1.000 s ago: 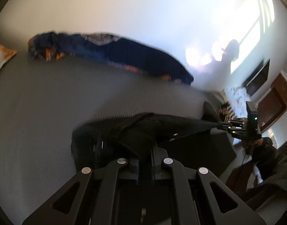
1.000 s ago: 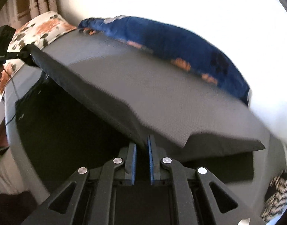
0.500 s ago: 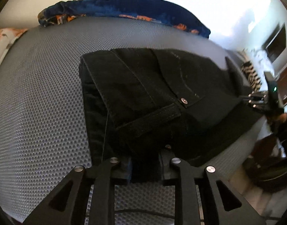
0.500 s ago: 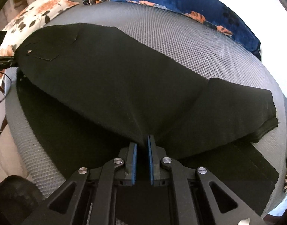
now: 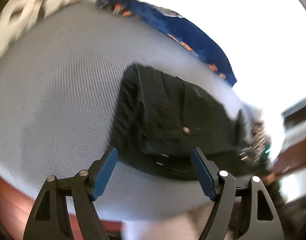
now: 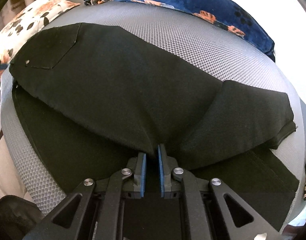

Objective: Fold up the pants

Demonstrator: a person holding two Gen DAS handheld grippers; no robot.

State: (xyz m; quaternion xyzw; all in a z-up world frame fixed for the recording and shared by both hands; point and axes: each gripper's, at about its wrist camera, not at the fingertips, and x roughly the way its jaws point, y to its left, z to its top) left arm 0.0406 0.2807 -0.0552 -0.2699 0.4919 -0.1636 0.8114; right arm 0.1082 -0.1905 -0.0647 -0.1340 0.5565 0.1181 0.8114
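A: Where are the pants (image 6: pixel 116 84) recorded?

B: One pair, black, laid on the grey mesh mattress (image 6: pixel 193 40), one leg doubled over the other. In the right wrist view the long axis is seen to run from the waist at far left to the hems at near right.

A: And the claws?

B: The left gripper (image 5: pixel 154 170) is noted as released, jaws spread wide, nothing between them; the waist end lies just beyond its tips. The right gripper (image 6: pixel 151 161) is clenched on a fold of the pants at the near edge, about mid-length.

A: Which is judged nearer for the coming move?

B: The right, since cloth is already held. The fold is judged half done; the hem end would likely be carried toward the waist.

A: Counts?

B: One blue blanket (image 6: pixel 193 0), one floral pillow (image 6: pixel 32 18), two grippers.
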